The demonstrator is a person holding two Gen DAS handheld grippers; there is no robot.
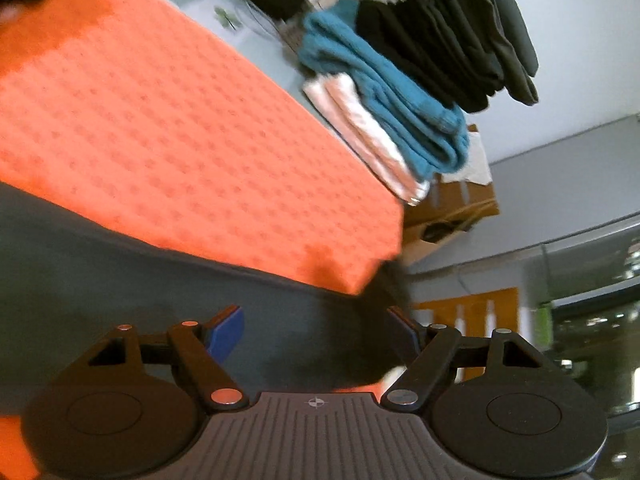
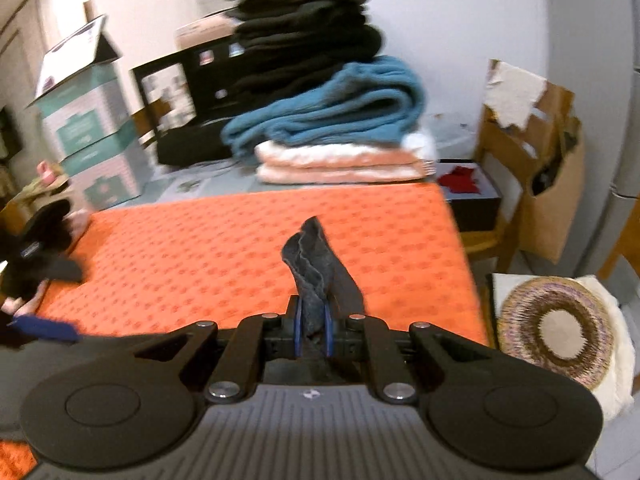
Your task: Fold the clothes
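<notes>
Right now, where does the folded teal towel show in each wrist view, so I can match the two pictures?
Left wrist view: the teal towel runs diagonally in the upper right, between the pink towels and the dark folded clothes.
Right wrist view: the teal towel sits upper centre, on the pink towels, under the dark folded clothes.
Shared landmark: the orange cloth, spread in front of the stack.

The right gripper [image 2: 311, 330] is pinching a bunched edge of dark grey cloth [image 2: 310, 264] between its nearly closed jaws, the fabric standing up above an orange patterned cover [image 2: 224, 248] on the worktop. Folded clothes [image 2: 332, 120] are sitting stacked at the far edge.
</notes>
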